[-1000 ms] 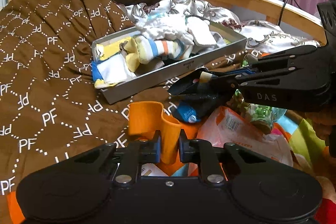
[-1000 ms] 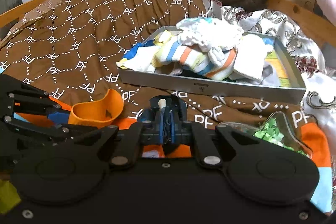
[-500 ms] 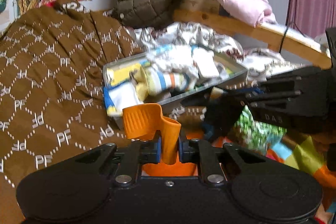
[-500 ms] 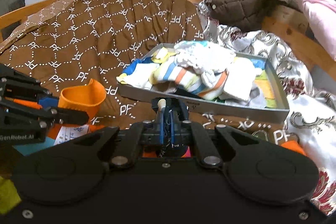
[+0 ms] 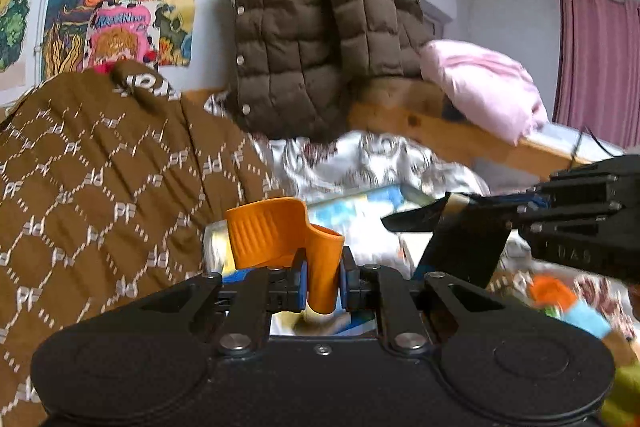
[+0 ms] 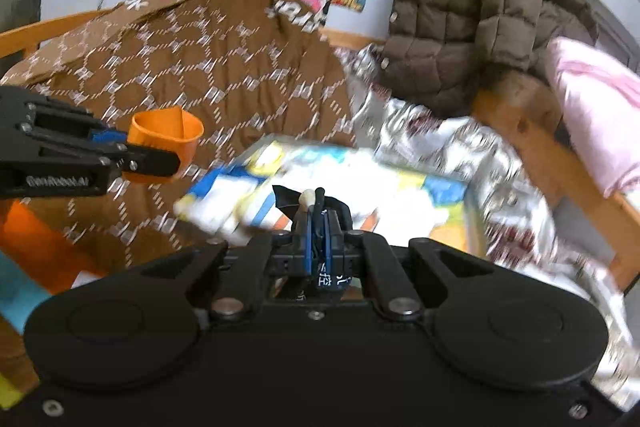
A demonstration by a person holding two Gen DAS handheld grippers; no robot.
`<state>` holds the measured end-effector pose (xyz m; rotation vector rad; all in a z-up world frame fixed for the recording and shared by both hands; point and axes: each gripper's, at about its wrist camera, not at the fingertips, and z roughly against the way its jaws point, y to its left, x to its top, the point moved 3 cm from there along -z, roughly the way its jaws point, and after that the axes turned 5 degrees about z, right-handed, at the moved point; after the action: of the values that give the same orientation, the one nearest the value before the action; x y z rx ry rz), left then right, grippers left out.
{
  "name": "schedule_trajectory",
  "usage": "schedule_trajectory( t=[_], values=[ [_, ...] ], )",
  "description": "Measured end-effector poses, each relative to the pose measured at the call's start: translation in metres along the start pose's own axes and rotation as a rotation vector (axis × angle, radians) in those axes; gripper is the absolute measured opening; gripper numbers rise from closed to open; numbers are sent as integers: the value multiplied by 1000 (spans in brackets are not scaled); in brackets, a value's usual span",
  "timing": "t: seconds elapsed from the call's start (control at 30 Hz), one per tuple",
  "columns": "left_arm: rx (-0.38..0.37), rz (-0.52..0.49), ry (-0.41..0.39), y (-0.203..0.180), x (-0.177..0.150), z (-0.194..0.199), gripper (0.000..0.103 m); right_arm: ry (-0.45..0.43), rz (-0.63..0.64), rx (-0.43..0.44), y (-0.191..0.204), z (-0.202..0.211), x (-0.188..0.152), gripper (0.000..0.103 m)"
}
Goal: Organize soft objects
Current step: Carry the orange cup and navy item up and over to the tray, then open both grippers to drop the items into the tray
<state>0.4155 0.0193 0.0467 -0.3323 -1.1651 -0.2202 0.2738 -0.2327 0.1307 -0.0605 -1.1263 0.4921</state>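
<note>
Posters cover the wall behind a bed spread with a brown patterned quilt (image 5: pixel 100 187), with a brown puffer jacket (image 5: pixel 316 27) hanging over the wooden bed rail. One left hand-held gripper (image 5: pixel 323 273) is clenched on one orange soft piece (image 5: pixel 280 235), pinching a folded edge so the rest curls up and leftward above the pads; it looks light and rubbery, likely to flop, so a grip near the fold seems soundest. One right hand-held gripper (image 6: pixel 322 227), just to the right of the left one, is clamped on one thin black item (image 6: pixel 304 203) with a pale tip showing; it looks limp and slight, and what it is I cannot tell. Beyond and below both lies one tray (image 6: pixel 474 223) piled with pale soft things, too blurred to count.
</note>
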Motion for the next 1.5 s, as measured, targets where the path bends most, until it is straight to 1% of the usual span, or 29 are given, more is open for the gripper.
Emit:
schedule_trajectory(
  t=[0.1,0.2,0.3,0.4,0.47,0.53,0.67,0.93,1.07,1.17,1.27,1.33,1.47,1.5],
  values=[
    [-7,-8,-42,-4,13,-24,16,-32,-10,-25,-16,-8,22,1],
    [-20,50,-64,-5,24,-47,16,-73,-8,-61,-29,-21,43,1],
    [-19,83,-92,-6,29,-69,16,-87,-45,-83,-44,-39,58,1],
    [-24,144,-86,-5,28,-92,16,-98,-59,-120,-57,-57,63,1],
    [-24,204,-68,-4,25,-109,16,-92,-79,-140,-64,-70,64,1],
    [-27,246,-53,-4,22,-123,16,-68,-109,-154,-73,-85,56,1],
    [-39,269,-26,-11,11,-143,16,1,-164,-170,-86,-110,37,1],
    [-41,190,6,-37,-8,-164,17,106,-191,-191,-98,-127,-10,1],
    [-29,132,13,-49,-11,-168,20,163,-212,-200,-105,-128,-37,2],
    [-16,129,19,-50,-12,-168,24,175,-219,-194,-110,-126,-53,2],
    [-3,126,21,-49,-12,-166,27,175,-243,-185,-117,-125,-61,3],
    [0,132,23,-48,-12,-163,29,173,-248,-181,-121,-127,-65,9],
    [2,138,22,-48,-11,-156,37,165,-256,-180,-126,-126,-67,18],
    [2,137,21,-48,-11,-153,38,161,-259,-182,-127,-120,-67,22]
  ],
)
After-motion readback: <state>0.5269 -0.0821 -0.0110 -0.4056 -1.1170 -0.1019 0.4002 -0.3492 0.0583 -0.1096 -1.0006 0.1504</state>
